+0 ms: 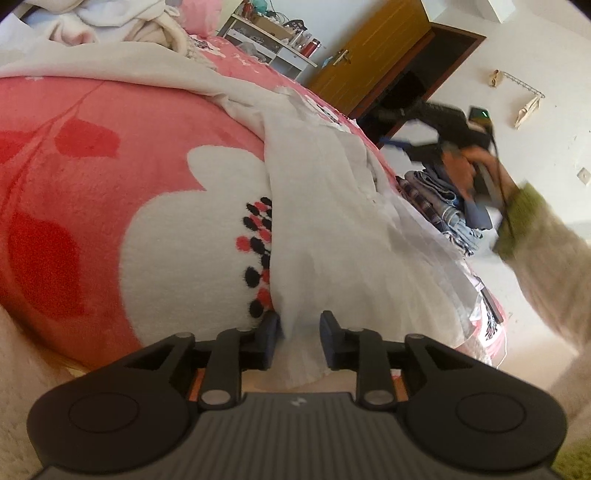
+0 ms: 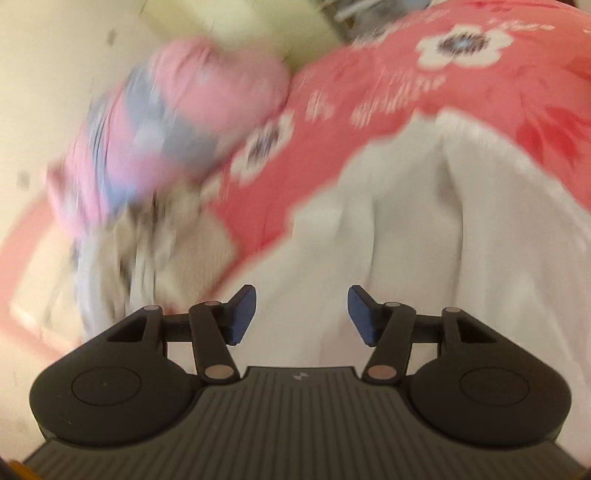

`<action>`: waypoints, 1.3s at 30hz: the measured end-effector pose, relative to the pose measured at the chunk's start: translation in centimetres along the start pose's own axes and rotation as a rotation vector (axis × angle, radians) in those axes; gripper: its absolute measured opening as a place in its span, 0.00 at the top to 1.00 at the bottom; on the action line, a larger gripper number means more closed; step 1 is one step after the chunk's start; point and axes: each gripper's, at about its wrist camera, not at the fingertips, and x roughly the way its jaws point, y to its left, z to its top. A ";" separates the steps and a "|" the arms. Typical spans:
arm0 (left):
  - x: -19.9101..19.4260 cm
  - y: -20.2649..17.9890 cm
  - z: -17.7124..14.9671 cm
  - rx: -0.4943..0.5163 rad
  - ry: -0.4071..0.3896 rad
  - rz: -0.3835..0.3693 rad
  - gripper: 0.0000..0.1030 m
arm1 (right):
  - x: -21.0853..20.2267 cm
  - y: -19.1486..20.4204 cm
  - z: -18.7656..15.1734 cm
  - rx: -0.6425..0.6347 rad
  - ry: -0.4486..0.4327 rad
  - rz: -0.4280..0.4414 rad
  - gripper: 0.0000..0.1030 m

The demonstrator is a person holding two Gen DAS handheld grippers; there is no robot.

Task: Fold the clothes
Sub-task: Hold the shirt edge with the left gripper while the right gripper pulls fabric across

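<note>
left gripper [image 1: 297,334]: fingers parted, straddling the near edge of the white garment [image 1: 332,229] — cloth sits in the gap, the left pad against it, no pinch visible.
right gripper [image 2: 302,314]: fingers spread wide, nothing between them — hovering over white cloth; this view is heavily motion-blurred.
white garment: lies spread on the bed, running from the left gripper away toward the far edge; in the right wrist view [image 2: 424,221] it shows 2 or 3 soft lengthwise creases.
blanket [image 1: 92,177]: pink fleece with large white flowers and red leaves, covers the bed under the garment; same print in the right wrist view [image 2: 369,110].
right hand [image 1: 476,166]: seen from the left wrist camera, holding the other gripper past the bed's right edge, blurred; olive cuff and beige sleeve [image 1: 546,251] behind it.
folded stack [image 1: 439,206]: plaid and blue-grey pieces piled at the bed's right edge, just beside the garment.
pink bundle [image 2: 177,122]: pink and grey-blue fabric, left of the garment in the right wrist view, too blurred to identify.
far pile [image 1: 110,22]: cream and white fabrics heaped at the far end of the bed.
shelf unit [image 1: 266,40]: white, cluttered, against the far wall.
door [image 1: 373,55]: brown wood, open, next to the shelf unit.
</note>
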 end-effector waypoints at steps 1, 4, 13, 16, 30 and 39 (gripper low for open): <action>0.1 -0.1 0.0 0.001 0.001 0.007 0.74 | -0.3 0.4 -1.4 -0.028 0.032 -0.011 0.49; 0.2 -0.4 0.1 -0.009 0.002 0.037 0.78 | 0.8 1.2 -4.3 -0.072 0.078 -0.021 0.58; -0.1 -0.8 -0.2 -0.055 -0.002 0.088 0.84 | 5.4 3.0 -9.1 -0.236 0.194 -0.077 0.79; 0.0 -0.8 0.0 -0.053 -0.007 0.093 0.89 | 4.4 4.0 -9.8 -0.283 0.177 -0.083 0.98; -0.5 -0.6 0.1 -0.092 0.020 0.045 0.51 | -1.4 0.3 -13.0 -0.029 -0.119 -0.247 0.95; 0.5 -0.5 -0.7 -0.114 0.059 0.040 0.44 | -5.0 4.1 -13.9 -0.221 -0.194 -0.335 0.94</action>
